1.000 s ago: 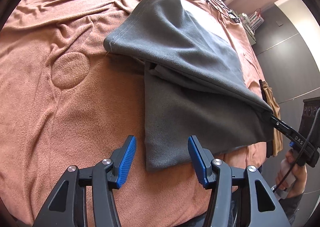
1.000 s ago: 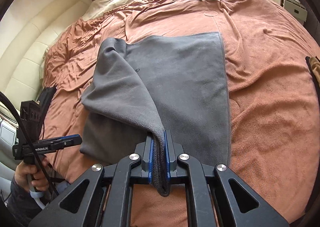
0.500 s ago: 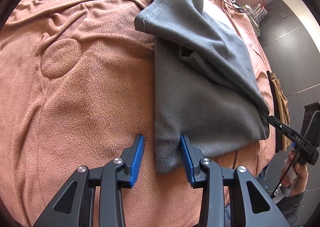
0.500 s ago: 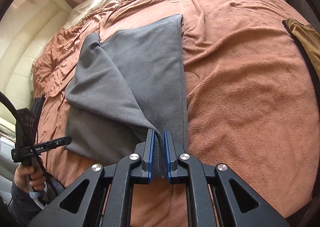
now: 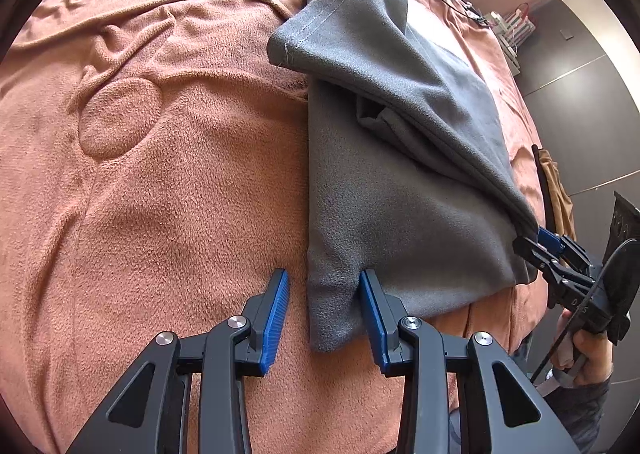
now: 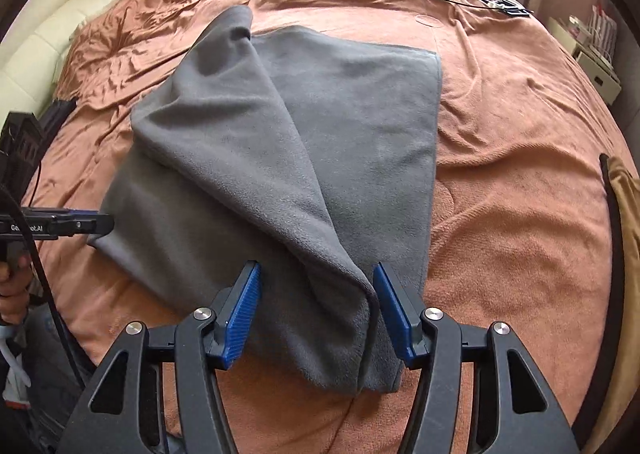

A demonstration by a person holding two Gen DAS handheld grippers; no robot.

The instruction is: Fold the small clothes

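Across rumpled rust-brown bedspread [image 6: 520,141], grey cloth [image 6: 320,133] between opening right gripper [image 6: 316,314]; left gripper [image 5: 324,314] part-open astride its corner.

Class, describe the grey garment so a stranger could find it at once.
Start at the bed under a rust-orange blanket. In its middle lies the grey garment, folded over on itself. It is the only grey fleece there; the tan cloth hangs off the bed's edge.

Both wrist views look steeply down, close, sharing the grey cloth [image 5: 400,181].

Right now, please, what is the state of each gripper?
Left gripper: open, grey cloth corner between its pads, not pinched.
Right gripper: jaws opening, cloth fold between them, released.
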